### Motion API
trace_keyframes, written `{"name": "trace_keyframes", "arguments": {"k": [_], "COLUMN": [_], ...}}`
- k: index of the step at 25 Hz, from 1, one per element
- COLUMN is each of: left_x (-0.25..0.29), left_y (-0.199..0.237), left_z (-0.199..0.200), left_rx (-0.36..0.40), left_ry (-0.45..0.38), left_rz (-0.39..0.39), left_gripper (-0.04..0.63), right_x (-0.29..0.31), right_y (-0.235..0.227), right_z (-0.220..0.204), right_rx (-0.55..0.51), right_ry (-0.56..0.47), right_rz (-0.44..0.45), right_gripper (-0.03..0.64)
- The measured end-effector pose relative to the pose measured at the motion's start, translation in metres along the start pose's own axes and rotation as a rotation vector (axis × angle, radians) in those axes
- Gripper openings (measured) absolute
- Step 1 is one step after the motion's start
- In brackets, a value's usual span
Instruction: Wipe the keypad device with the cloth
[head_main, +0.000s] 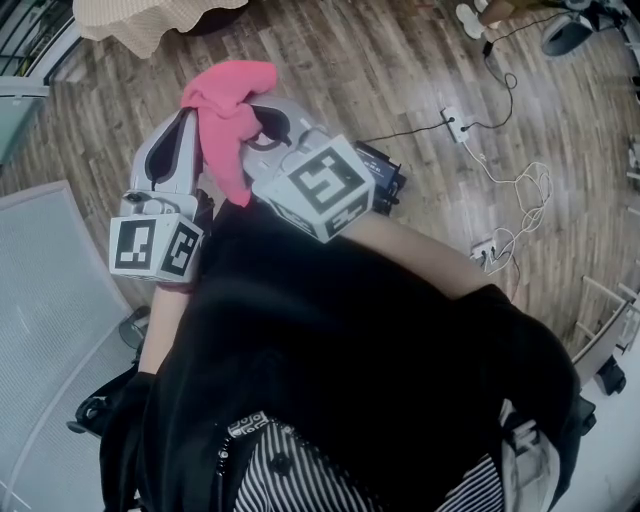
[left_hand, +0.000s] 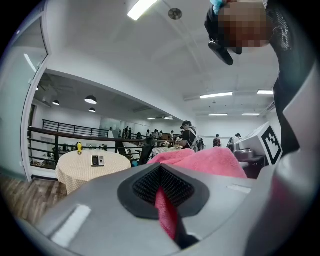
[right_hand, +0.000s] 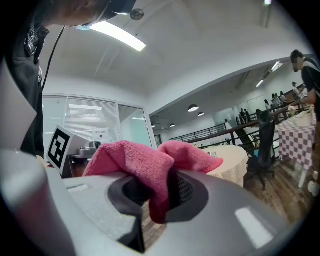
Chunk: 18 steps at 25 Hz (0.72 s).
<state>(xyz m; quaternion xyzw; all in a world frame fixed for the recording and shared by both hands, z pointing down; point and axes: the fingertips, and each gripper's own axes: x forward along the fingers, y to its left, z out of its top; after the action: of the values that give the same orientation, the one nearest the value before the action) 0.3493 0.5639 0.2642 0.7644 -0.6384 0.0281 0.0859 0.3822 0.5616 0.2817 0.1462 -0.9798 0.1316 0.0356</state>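
Cloth (head_main: 228, 110), pink and bunched, hangs between the two grippers, close to the person's chest above a wooden floor (head_main: 400, 70). On one side the left gripper (left_hand: 162, 195) has its jaws pressed together on a thin strip of it. On the other the right gripper (right_hand: 152, 192) is clamped on a thicker fold, the rest spilling over its top. Well apart from both lies the keypad device (left_hand: 98, 160) — far off in the left gripper view, on a round table (left_hand: 75, 172) with a pale covering, near a small yellow bottle (left_hand: 79, 147).
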Motion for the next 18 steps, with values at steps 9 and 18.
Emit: {"name": "trace_keyframes", "arguments": {"k": [9, 18], "left_x": [0.009, 0.047], "left_y": [0.012, 0.043], "left_z": [0.009, 0.006], "left_rx": [0.000, -0.003], "left_ry": [-0.040, -0.014], "left_rz": [0.002, -0.040], "left_gripper": [0.002, 0.002], "right_x": [0.011, 0.045], "right_y": [-0.002, -0.036], "right_z": [0.020, 0.018], "right_rx": [-0.049, -0.043], "right_ry": [-0.020, 0.006], "right_rz": [0.013, -0.048], "right_gripper": [0.067, 0.067]}}
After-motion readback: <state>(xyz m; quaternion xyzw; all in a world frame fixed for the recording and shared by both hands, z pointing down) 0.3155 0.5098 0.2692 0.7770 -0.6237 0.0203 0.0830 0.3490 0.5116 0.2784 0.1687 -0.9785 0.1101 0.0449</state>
